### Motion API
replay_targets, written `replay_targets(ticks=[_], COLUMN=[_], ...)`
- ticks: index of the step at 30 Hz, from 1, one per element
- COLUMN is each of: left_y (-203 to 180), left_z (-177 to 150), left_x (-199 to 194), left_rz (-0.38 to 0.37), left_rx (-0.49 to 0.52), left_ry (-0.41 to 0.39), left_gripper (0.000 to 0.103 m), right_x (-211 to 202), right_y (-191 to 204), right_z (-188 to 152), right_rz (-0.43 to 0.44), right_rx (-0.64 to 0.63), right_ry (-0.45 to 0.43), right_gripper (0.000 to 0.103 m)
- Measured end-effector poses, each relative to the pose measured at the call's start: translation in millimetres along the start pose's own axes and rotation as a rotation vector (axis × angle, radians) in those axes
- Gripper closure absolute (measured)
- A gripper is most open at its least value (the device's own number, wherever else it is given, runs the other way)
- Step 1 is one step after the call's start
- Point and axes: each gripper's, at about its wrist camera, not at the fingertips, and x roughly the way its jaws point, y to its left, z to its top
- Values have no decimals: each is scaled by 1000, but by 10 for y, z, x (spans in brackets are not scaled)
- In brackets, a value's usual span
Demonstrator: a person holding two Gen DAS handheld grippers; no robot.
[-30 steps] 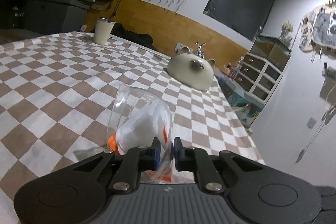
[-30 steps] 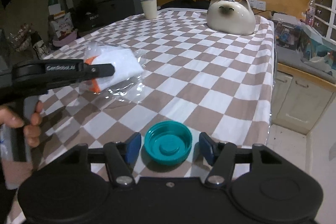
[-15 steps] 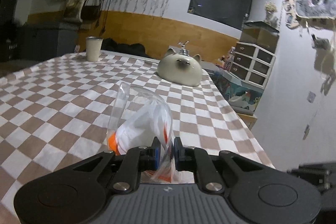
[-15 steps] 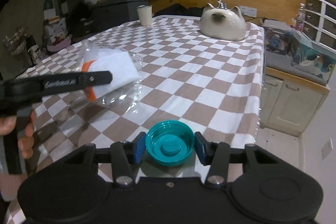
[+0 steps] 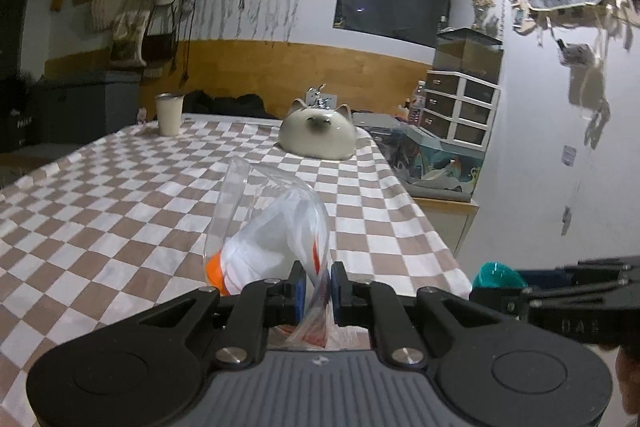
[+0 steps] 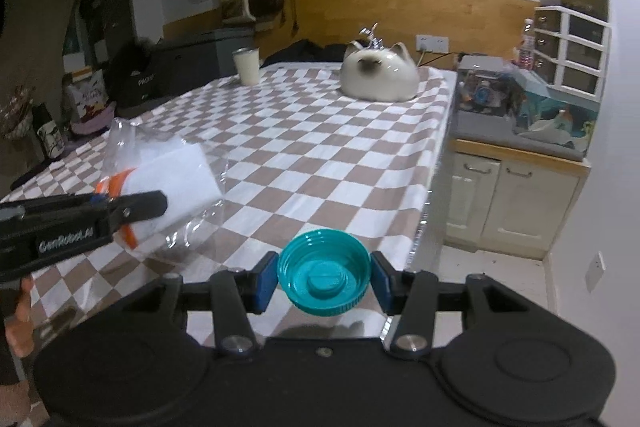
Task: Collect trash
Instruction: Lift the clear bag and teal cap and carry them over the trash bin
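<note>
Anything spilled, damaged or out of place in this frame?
Nothing stands out. The left gripper pinches the clear bag cleanly; the right gripper grips the teal lid. Cup upright, tablecloth flat, no spill.

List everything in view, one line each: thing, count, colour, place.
plastic bag: 1, clear with white and orange contents, pinched in the left claw, above the table
lid: 1, teal, between the right claw's pads
tablecloth: 1, brown and white check, over the table
cat figure: 1, cream, far end
cup: 1, cream, far end
drawer unit: 1, white, by the wall
left claw: shut on bag
right claw: gripping lid
</note>
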Motion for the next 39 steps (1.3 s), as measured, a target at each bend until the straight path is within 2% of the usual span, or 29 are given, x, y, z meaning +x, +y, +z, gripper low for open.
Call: replay_targets(ticks=[12, 22, 29, 39], left_y=[-440, -901, -1304, -1891], left_z=[-18, -63, -127, -303], left_x=[-471, -683, -709, -534], left_rz=[-15, -52, -101, -176], left_rx=[35, 75, 102, 147], left_ry=[-43, -72, -74, -29], left_gripper=[90, 90, 90, 90], right_x=[-654, -1173, -1476, -1701], right_y=[-221, -557, -863, -1372], right_z=[-176, -361, -528, -801], right_rz=[-72, -117, -161, -234], right_rx=[34, 79, 114, 182], right_ry=[-69, -127, -150, -142], right_gripper=[53, 53, 53, 53])
